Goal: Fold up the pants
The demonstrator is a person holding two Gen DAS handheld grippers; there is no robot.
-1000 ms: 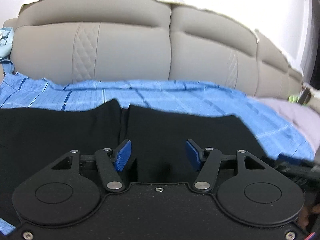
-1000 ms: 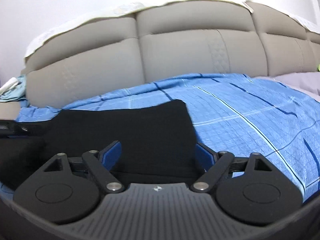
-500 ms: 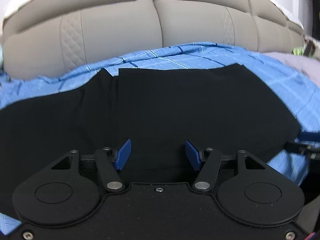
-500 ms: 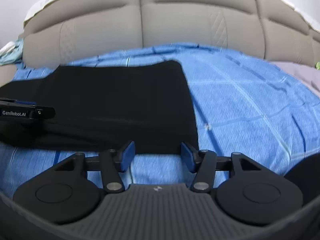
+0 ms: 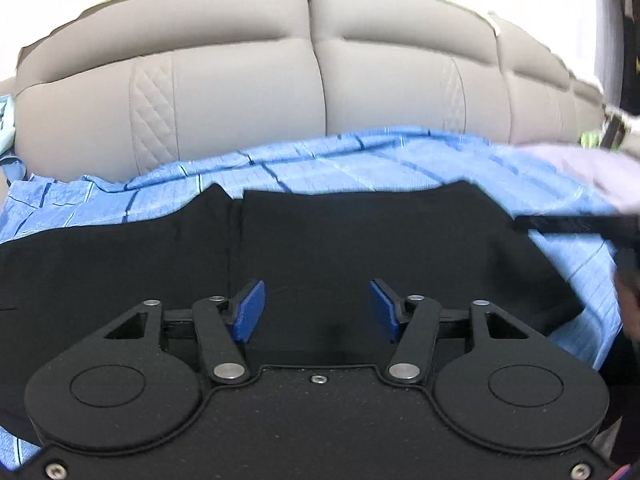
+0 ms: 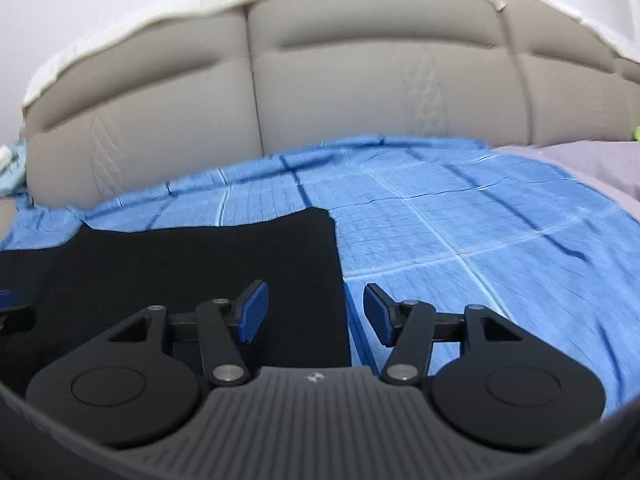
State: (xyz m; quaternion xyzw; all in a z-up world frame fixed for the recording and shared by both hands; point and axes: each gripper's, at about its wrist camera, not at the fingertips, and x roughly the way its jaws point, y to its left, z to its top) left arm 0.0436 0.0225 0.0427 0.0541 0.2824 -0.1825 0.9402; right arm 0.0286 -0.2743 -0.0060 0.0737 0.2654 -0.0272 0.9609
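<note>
Since the pants (image 5: 360,248) already lie flat and doubled over on the bed, with one black layer's edge running up at about 11 o'clock from the left gripper (image 5: 317,306), this looks like the pause between folds rather than the start or the finish. They sit on the blue checked sheet (image 6: 460,220), spread from roughly 9 o'clock to 3 o'clock in the left wrist view, and nothing is lifted.

Left gripper: jaws about half open and closing, hovering over the middle of the black cloth. Fabric shows below the gap, but the blue pads don't look to be pinching any of it, so it holds nothing.

Right gripper (image 6: 316,312): jaws a bit past half open and empty. It sits right over the pants' right-hand edge, which runs up toward 12 o'clock between the pads; black cloth is under the left pad, sheet under the right. Its dark body also pokes into the left wrist view at 3 o'clock.

Best guess for the next move: each gripper needs to drop onto an edge or corner of the stack, catch both layers, and carry that end over the other. The near right corner seems the handy grab for the right gripper. Thin cloth lying flat is awkward to pinch, so a layer could get left behind.

Further out, the padded grey headboard (image 5: 312,92) fills 12 o'clock, and a pale lilac pillow or cover (image 6: 592,164) lies at 2 o'clock.
</note>
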